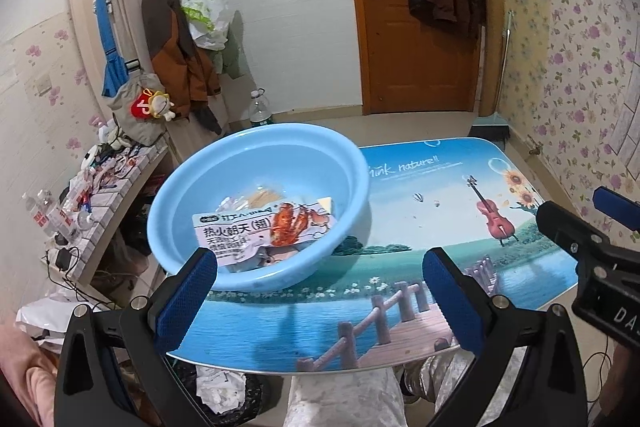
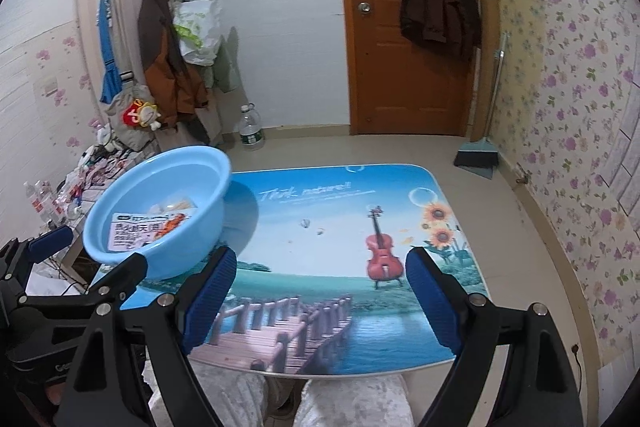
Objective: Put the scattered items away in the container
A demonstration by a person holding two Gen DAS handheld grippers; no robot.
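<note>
**Currently: both grippers released, packets lying in the blue basin**

Nearest, left gripper (image 1: pixel 320 291): blue-padded fingers spread wide, nothing between them; it hovers over the near edge of the surface (image 1: pixel 400 267), its left finger overlapping the basin's near rim in view. Jaws released.

Right gripper (image 2: pixel 320 299): fingers likewise spread wide and empty, hanging over the near part of the surface, above the printed wooden pier. Jaws released. In the left wrist view its tip enters from the right edge; in the right wrist view the left gripper's body sits at the lower left.

Person: pale trouser legs (image 2: pixel 352 403) show under the near edge of the surface.

Waste bin (image 1: pixel 224 391): on the floor below the near left corner, holding crumpled white paper.

Surface: printed with a lake, a pier, a red violin, sunflowers and the words "Think nature!!".

Basin (image 1: pixel 352 163): light blue, round, standing on the left part of the surface and reaching over its left edge.

Snack packet (image 1: pixel 260 231): white with a red crayfish picture, lying inside the basin on top of other packets (image 1: pixel 260 197), which are partly hidden.

Farther: cluttered side shelf (image 1: pixel 100 183) at left; water bottle (image 2: pixel 251 129) on the floor; dustpan and broom (image 2: pixel 478 151) by the right wall; coats on the left wall; wooden door (image 2: pixel 404 27) with a dark jacket hung on it.
</note>
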